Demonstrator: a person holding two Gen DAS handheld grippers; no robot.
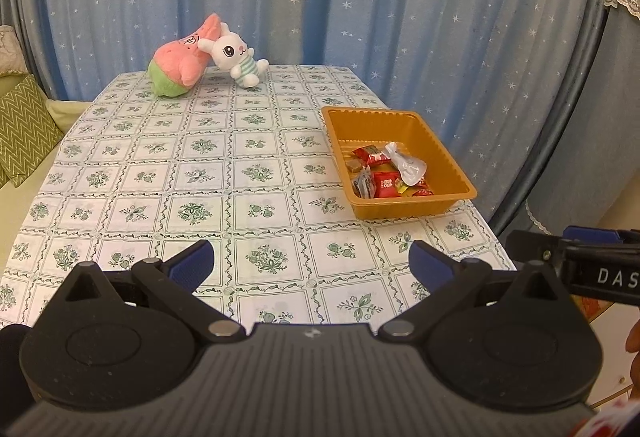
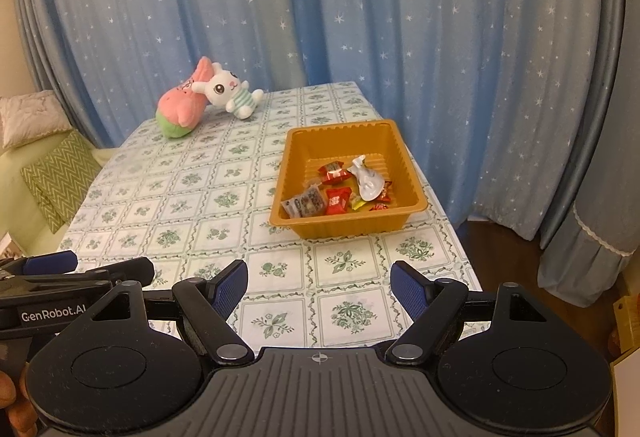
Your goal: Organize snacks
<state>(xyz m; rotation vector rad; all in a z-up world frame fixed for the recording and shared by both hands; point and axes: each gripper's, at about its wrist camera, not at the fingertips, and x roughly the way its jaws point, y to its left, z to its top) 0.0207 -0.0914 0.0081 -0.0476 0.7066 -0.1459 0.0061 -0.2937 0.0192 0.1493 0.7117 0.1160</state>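
Note:
An orange plastic tray (image 1: 372,121) (image 2: 296,145) stands near the table's right edge. Inside it lie several wrapped snacks: red packets (image 1: 386,184) (image 2: 338,199), a white pouch (image 1: 408,165) (image 2: 368,181) and a clear packet of nuts (image 2: 304,203). My left gripper (image 1: 310,263) hovers open over the near part of the table with nothing between its blue pads. My right gripper (image 2: 318,289) is open too, empty, just in front of the tray. Each gripper shows at the edge of the other's view, the right one (image 1: 576,253) and the left one (image 2: 76,269).
A floral tablecloth (image 1: 208,173) (image 2: 192,205) covers the table. A pink and green plush (image 1: 180,65) (image 2: 178,111) and a white bunny plush (image 1: 236,57) (image 2: 228,91) lie at the far end. Blue star curtains hang behind. A sofa with a green cushion (image 1: 24,129) (image 2: 60,177) is at left.

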